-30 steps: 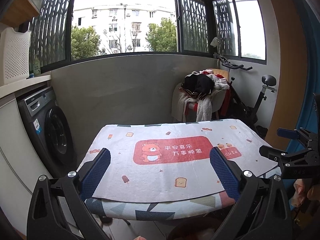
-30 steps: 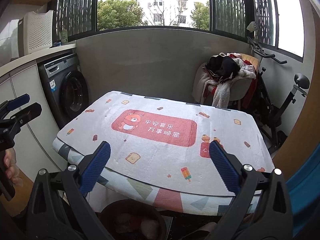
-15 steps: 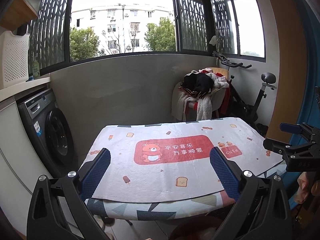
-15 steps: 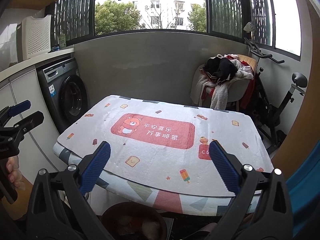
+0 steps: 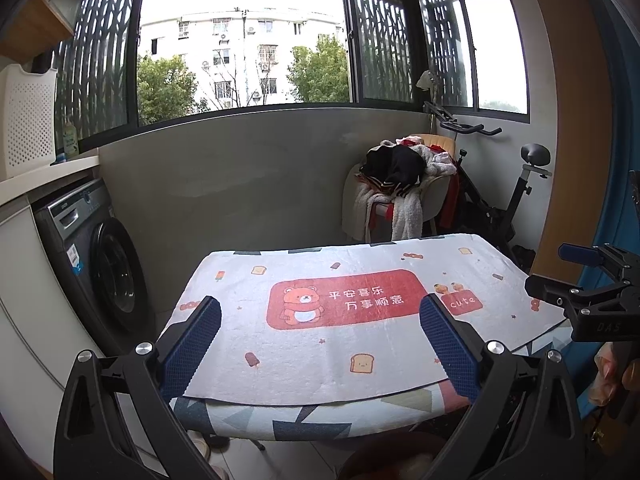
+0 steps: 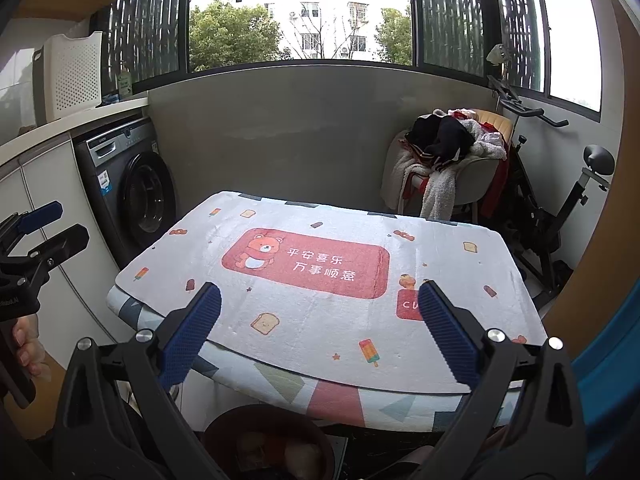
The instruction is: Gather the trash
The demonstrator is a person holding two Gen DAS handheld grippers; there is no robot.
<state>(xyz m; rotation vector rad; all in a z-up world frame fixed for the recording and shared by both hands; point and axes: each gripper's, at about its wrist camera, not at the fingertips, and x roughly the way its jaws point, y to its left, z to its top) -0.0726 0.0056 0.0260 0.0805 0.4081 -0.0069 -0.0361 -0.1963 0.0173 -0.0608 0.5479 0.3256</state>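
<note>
Okay, left to right. Washing machine [image 5: 96, 256] at left edge of frame. Left gripper [image 5: 320, 344] lower centre, jaws spread wide, holding nothing, above near edge of table [image 5: 360, 344] (bear-print cloth). Right gripper [image 6: 320, 340] same: wide open, empty. Trash bin [image 6: 268, 444] bottom centre of right view, under table edge, something pale inside, too blurred to tell. Clothes chair [image 6: 448, 160] upper right.
</note>
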